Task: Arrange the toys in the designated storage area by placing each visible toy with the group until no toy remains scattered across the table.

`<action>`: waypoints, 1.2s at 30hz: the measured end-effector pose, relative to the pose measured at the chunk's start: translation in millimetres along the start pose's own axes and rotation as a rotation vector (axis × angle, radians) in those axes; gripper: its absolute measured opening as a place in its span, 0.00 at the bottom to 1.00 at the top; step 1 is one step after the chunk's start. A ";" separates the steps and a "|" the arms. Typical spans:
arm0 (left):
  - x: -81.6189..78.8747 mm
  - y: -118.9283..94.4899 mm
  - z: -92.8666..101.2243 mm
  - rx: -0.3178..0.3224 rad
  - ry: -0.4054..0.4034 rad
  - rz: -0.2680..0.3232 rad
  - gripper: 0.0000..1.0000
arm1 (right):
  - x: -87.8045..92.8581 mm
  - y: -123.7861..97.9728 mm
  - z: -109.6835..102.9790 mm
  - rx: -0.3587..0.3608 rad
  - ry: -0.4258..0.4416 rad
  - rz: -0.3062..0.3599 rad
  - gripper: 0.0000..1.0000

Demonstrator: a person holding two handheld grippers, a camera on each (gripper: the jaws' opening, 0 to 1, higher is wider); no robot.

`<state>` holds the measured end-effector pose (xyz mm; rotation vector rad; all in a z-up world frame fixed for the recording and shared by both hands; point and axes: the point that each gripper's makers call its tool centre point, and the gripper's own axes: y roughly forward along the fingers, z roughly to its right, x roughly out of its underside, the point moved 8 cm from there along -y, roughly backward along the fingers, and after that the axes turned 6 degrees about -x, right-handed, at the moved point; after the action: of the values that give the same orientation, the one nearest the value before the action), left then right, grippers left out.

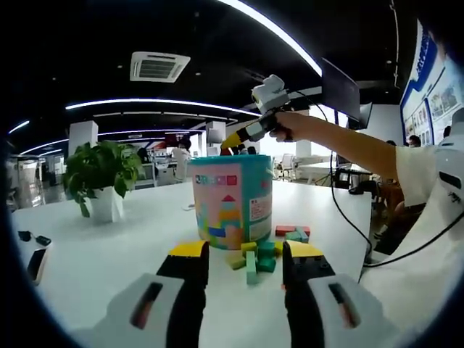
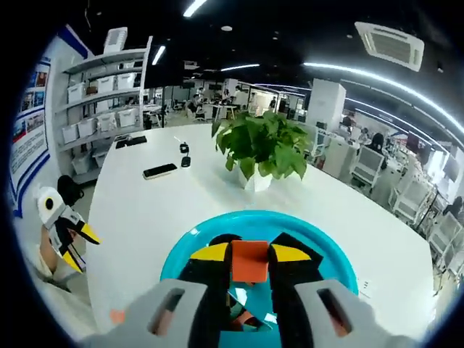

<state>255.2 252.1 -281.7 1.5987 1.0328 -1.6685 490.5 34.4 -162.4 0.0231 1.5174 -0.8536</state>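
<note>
Your left gripper [image 1: 245, 254] waits low with jaws spread, loose blocks [image 1: 262, 255] at 12 o'clock beside the bucket [image 1: 231, 201]. Your right gripper [image 2: 249, 255] pinches an orange block [image 2: 250, 261] above the bucket's mouth [image 2: 174, 254]. Releasing off-centre could bounce it onto the surface [image 2: 145, 210].

An open-plan office: desks and chairs [image 2: 366, 163], storage shelves [image 2: 109, 94], ceiling air-conditioning vent [image 1: 159, 67], wall monitor [image 1: 341, 90].

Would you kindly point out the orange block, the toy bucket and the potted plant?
orange block [image 2: 250, 261], right gripper view, its front face.
toy bucket [image 1: 230, 199], left gripper view, its printed side wall.
potted plant [image 2: 262, 145], right gripper view, its leaves.
</note>
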 end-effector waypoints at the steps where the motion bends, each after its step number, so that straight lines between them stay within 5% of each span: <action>1: -0.1 -0.2 -0.3 0.000 0.000 0.001 0.41 | 0.1 1.5 0.0 0.004 -0.013 0.000 0.21; 8: 1.5 -1.7 -2.9 -0.005 -0.003 -0.001 0.41 | -2.5 3.5 4.0 0.021 -0.012 0.065 0.30; 10: 1.2 -2.0 -3.4 -0.007 -0.004 0.001 0.41 | -3.1 -1.4 4.6 0.021 -0.018 0.077 0.22; 12: 1.4 -2.0 -3.5 -0.008 -0.004 0.000 0.41 | -2.4 -9.3 6.1 0.031 -0.024 0.076 0.03; 19: 2.4 0.2 -1.1 -0.004 -0.001 -0.005 0.41 | 11.9 -18.5 5.2 -0.033 0.007 -0.012 0.01; 22: 2.6 1.3 0.9 -0.001 0.003 -0.007 0.41 | 12.1 -14.3 -0.1 -0.084 0.043 0.014 0.04; 27: 0.9 0.7 0.7 0.000 0.005 -0.005 0.41 | 15.3 -3.2 -5.4 -0.016 -0.034 -0.004 0.17; 33: 0.4 -1.2 -0.9 -0.004 0.005 -0.002 0.41 | 19.8 -13.9 2.0 0.006 0.006 -0.001 0.09; 36: 1.2 -0.6 -1.3 -0.003 0.002 -0.002 0.41 | 29.9 -17.3 7.3 0.060 -0.069 -0.054 0.02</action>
<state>255.3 253.6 -282.8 1.5986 1.0375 -1.6661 483.1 4.2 -179.0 -0.0033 1.4330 -0.9333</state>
